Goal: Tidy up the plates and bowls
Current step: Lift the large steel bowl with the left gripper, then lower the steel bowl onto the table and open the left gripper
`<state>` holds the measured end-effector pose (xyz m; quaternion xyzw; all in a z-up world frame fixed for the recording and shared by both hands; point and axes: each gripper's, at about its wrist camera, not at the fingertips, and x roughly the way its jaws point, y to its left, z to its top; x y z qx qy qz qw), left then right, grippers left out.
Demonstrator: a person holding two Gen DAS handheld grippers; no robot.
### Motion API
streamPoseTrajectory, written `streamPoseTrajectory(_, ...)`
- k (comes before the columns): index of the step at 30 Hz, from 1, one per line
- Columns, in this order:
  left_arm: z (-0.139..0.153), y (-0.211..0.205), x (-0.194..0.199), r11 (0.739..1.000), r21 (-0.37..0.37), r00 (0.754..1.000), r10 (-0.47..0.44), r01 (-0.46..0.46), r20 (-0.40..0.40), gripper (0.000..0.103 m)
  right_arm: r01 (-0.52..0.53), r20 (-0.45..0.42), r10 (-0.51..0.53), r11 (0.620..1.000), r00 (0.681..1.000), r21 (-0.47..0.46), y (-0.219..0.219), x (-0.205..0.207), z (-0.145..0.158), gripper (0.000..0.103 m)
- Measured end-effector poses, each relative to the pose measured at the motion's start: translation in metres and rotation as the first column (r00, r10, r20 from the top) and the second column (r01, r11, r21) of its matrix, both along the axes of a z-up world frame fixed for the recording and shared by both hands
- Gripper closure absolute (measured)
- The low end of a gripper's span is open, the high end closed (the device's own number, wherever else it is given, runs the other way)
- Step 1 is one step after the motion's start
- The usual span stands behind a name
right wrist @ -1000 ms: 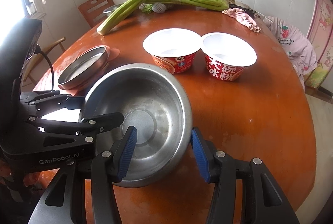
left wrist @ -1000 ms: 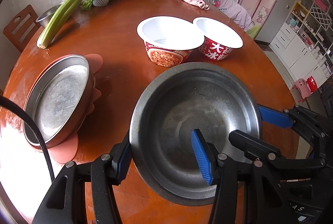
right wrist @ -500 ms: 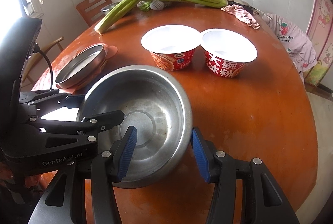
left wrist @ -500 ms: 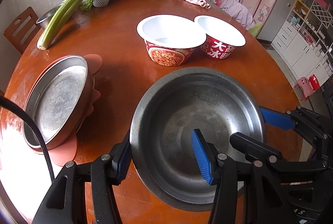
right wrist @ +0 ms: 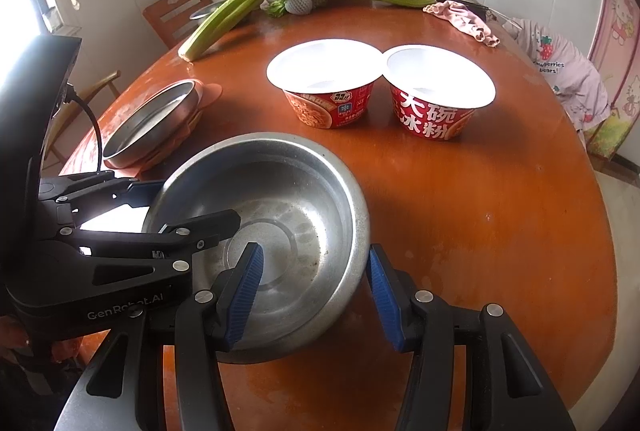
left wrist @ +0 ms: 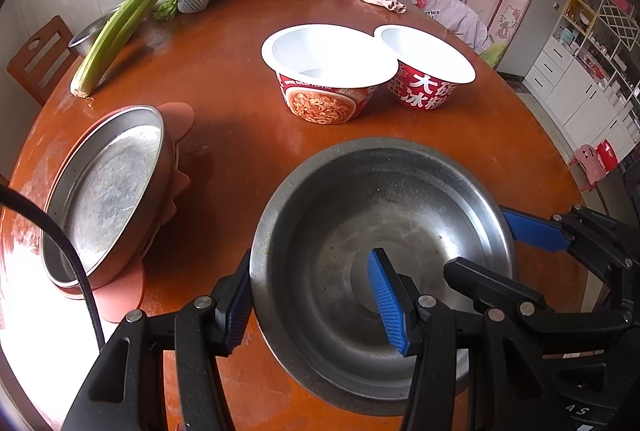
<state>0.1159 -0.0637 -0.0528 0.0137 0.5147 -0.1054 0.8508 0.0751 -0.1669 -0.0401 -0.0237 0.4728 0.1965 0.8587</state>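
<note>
While both claws are gripping opposite walls of the round steel bowl (left wrist: 384,255), left claw (left wrist: 316,299) and right claw (right wrist: 316,295) are holding it together. Judging by the task, it is being carried; next it needs setting down beside the shallow steel plate (left wrist: 104,191) at the worktop's (right wrist: 480,211) left.

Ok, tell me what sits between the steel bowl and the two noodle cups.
Nothing: only bare table lies between the steel bowl and the noodle cups, as the right wrist view shows.

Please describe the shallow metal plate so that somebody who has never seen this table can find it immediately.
Start at the round orange-brown table and go to its left edge, left of the deep steel bowl. The shallow metal plate rests there, tilted, on a pink mat. Unlike the bowl and two red paper bowls, it is flat-bottomed and low-walled.
</note>
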Motion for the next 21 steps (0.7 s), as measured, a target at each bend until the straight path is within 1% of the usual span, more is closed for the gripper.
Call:
streamPoseTrajectory(13,0.006,0.002,-0.001,1.0,-0.004,1.0,-0.001,0.001,0.016,0.048,0.001,0.007,-0.001,1.0,1.0,0.015,-0.004,-0.001,0.003,0.047)
streamPoseTrajectory(21,0.015,0.003,-0.007,1.0,0.004,0.999,-0.007,0.007,0.049,0.048,0.021,0.022,-0.022,0.999,1.0,0.027,-0.01,-0.002,0.01,0.047)
